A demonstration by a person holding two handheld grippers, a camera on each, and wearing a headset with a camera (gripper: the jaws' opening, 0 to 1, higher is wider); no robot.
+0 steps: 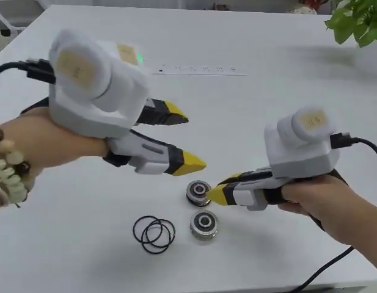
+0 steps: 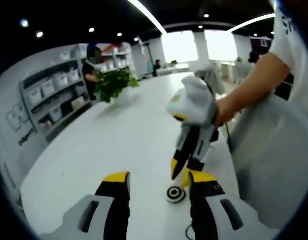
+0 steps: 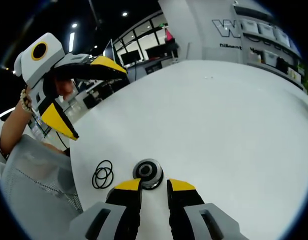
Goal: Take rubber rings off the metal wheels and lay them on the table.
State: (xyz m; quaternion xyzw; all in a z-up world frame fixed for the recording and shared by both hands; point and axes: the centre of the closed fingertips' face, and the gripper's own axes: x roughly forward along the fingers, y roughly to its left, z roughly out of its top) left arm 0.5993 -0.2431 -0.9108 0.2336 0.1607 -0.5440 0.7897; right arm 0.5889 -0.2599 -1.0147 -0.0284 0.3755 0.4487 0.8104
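1. The right gripper (image 1: 221,191) is pointing its tips at the first wheel (image 1: 198,191). They are sitting just beside its rim, and I cannot tell whether they are touching it.
2. The right fingers are sitting only narrowly parted and are pinching nothing that I can make out. In the right gripper view the wheel is lying just ahead of the gap.
3. The left gripper (image 1: 187,137) is hovering above with its fingers spread wide and empty. Its lower fingertip is hanging near the first wheel but apart from it.
4. The second wheel (image 1: 204,224) is resting just to the near side of the right fingertips. The rings (image 1: 154,232) are lying flat on the bench (image 1: 280,110) in overlapping loops, beside that wheel and clear of both pairs of fingers.
5. I am reading this as the line-up for the next ring, with several rings already laid down. Whether either wheel is carrying a ring, I cannot tell.
6. The next move is probably calling for the left fingers to steady the wheel while the right tips hook the thin ring. The wheel looks likely to slide or roll if nudged.
7. The left hand (image 1: 47,143) is holding its gripper high, angled inward and down. The right hand (image 1: 313,195) is keeping its gripper low, nearly level with the bench and pointing across at the left fingers.
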